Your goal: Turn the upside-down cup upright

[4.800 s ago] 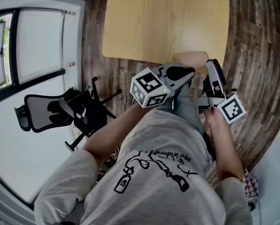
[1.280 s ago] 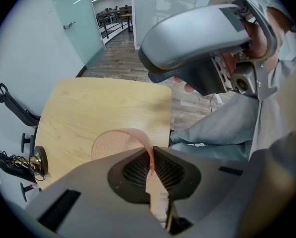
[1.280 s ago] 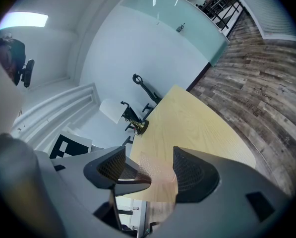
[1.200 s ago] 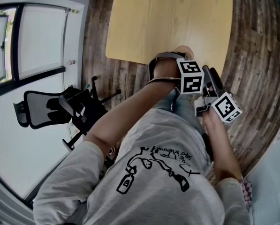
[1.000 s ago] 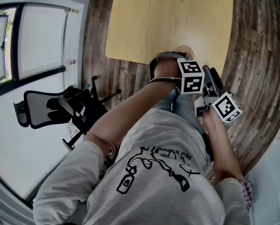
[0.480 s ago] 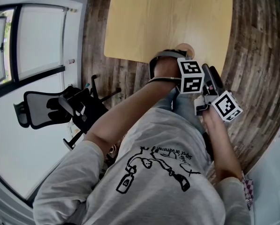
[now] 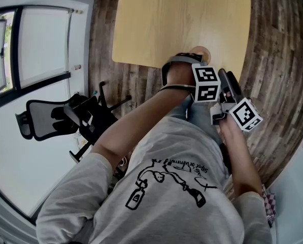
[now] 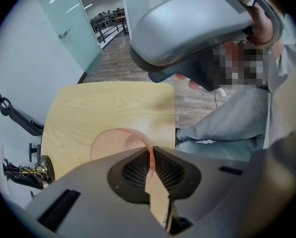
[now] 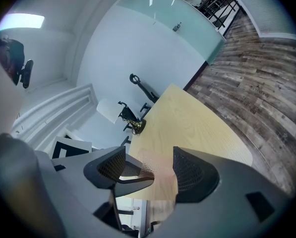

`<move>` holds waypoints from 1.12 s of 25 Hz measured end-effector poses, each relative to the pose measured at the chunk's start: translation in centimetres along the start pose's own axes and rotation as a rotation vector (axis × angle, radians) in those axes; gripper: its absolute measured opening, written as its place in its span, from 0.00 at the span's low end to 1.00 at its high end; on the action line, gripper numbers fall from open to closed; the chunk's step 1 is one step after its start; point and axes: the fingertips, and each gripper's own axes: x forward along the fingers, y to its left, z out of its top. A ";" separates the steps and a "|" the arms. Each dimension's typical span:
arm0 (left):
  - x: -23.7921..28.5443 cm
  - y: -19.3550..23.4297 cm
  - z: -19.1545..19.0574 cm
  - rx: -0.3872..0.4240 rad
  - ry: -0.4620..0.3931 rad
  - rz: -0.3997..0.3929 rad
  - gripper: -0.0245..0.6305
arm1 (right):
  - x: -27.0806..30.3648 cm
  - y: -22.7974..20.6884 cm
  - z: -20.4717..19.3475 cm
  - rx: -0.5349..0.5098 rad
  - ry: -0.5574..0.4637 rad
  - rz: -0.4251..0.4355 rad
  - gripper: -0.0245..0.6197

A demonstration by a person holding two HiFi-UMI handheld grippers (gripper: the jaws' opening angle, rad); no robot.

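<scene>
The thin wall of the translucent pink plastic cup [image 8: 110, 142] is being pinched by the nearly shut left tool [image 8: 151, 158], which is pointing straight down at the near edge of the pale wooden desk [image 7: 181, 19]. The right tool [image 9: 150, 168] is being held open beside it, gripping nothing. The cup is being judged light, flexible and easily crushed, so a gentle hold at the rim is being favoured

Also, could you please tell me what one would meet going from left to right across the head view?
window → black office chair → left tool → right tool
</scene>
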 end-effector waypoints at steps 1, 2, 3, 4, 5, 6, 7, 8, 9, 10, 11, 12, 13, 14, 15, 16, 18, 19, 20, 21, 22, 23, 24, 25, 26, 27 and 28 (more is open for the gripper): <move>0.0 0.0 0.0 0.003 0.002 0.003 0.07 | 0.0 0.0 0.0 0.000 0.000 -0.001 0.51; 0.0 0.0 0.0 0.007 0.004 0.005 0.07 | 0.0 0.0 0.0 0.001 -0.001 -0.002 0.51; 0.1 0.0 -0.1 0.011 0.007 0.008 0.07 | 0.0 0.0 0.0 0.003 -0.001 -0.003 0.51; 0.0 0.0 -0.1 0.016 0.009 0.010 0.07 | -0.1 0.0 0.0 0.006 -0.002 -0.004 0.51; 0.0 0.0 -0.1 0.021 0.012 0.013 0.07 | -0.1 -0.1 -0.1 0.010 -0.003 -0.006 0.51; 0.0 0.0 -0.1 0.026 0.015 0.016 0.07 | -0.1 0.0 -0.1 0.014 -0.003 -0.006 0.51; 0.0 0.0 -0.1 0.031 0.018 0.019 0.07 | -0.1 0.0 -0.1 0.013 -0.004 -0.002 0.51; 0.1 0.0 -0.1 0.036 0.020 0.022 0.07 | -0.1 0.1 -0.1 0.010 -0.004 0.001 0.51; 0.1 0.0 -0.1 0.040 0.022 0.025 0.07 | -0.1 0.0 -0.1 0.008 -0.004 0.001 0.51; 0.2 -0.1 -0.1 0.045 0.024 0.028 0.07 | -0.1 -0.1 -0.1 0.008 -0.003 -0.002 0.51; 0.2 -0.1 -0.1 0.049 0.027 0.032 0.07 | -0.2 -0.2 -0.1 0.013 -0.004 -0.006 0.51; 0.3 -0.1 -0.1 0.055 0.031 0.036 0.07 | -0.2 -0.3 -0.1 0.018 -0.004 -0.009 0.51; 0.2 -0.1 -0.1 0.060 0.035 0.040 0.07 | -0.2 -0.3 -0.1 0.021 -0.004 -0.010 0.51; 0.2 -0.1 -0.1 0.065 0.039 0.044 0.07 | -0.2 -0.2 -0.1 0.021 -0.005 -0.009 0.51; 0.2 -0.1 -0.1 0.069 0.042 0.047 0.07 | -0.2 -0.2 -0.1 0.019 -0.006 -0.008 0.51; 0.2 -0.1 -0.2 0.073 0.045 0.049 0.07 | -0.2 -0.1 0.0 0.018 -0.006 -0.005 0.51; 0.1 -0.1 -0.2 0.081 0.050 0.057 0.07 | -0.2 0.0 0.0 0.013 -0.006 0.000 0.51; 0.1 -0.1 -0.2 0.085 0.051 0.062 0.07 | -0.2 0.0 0.0 0.012 -0.006 0.002 0.51; 0.1 -0.1 -0.1 0.089 0.051 0.067 0.07 | -0.2 0.0 0.0 0.011 -0.006 0.002 0.51; 0.1 -0.1 -0.1 0.092 0.052 0.071 0.08 | -0.2 0.0 0.0 0.010 -0.005 0.001 0.51; 0.1 -0.2 -0.1 0.094 0.052 0.073 0.08 | -0.3 0.0 0.0 0.010 -0.005 0.001 0.51; 0.1 -0.2 -0.1 0.095 0.052 0.075 0.08 | -0.3 0.0 -0.1 0.010 -0.005 0.002 0.51; 0.1 -0.3 -0.1 0.096 0.052 0.077 0.08 | -0.3 0.0 -0.1 0.010 -0.005 0.004 0.51; 0.1 -0.3 0.0 0.098 0.053 0.078 0.08 | -0.4 0.0 -0.1 0.010 -0.005 0.006 0.51; 0.1 -0.3 0.1 0.098 0.053 0.080 0.08 | -0.4 0.0 0.0 0.011 -0.006 0.006 0.51; 0.1 -0.3 0.1 0.098 0.052 0.082 0.08 | -0.4 0.0 0.0 0.010 -0.005 0.006 0.51; 0.1 -0.3 0.1 0.098 0.051 0.084 0.08 | -0.4 0.0 0.0 0.009 -0.005 0.005 0.51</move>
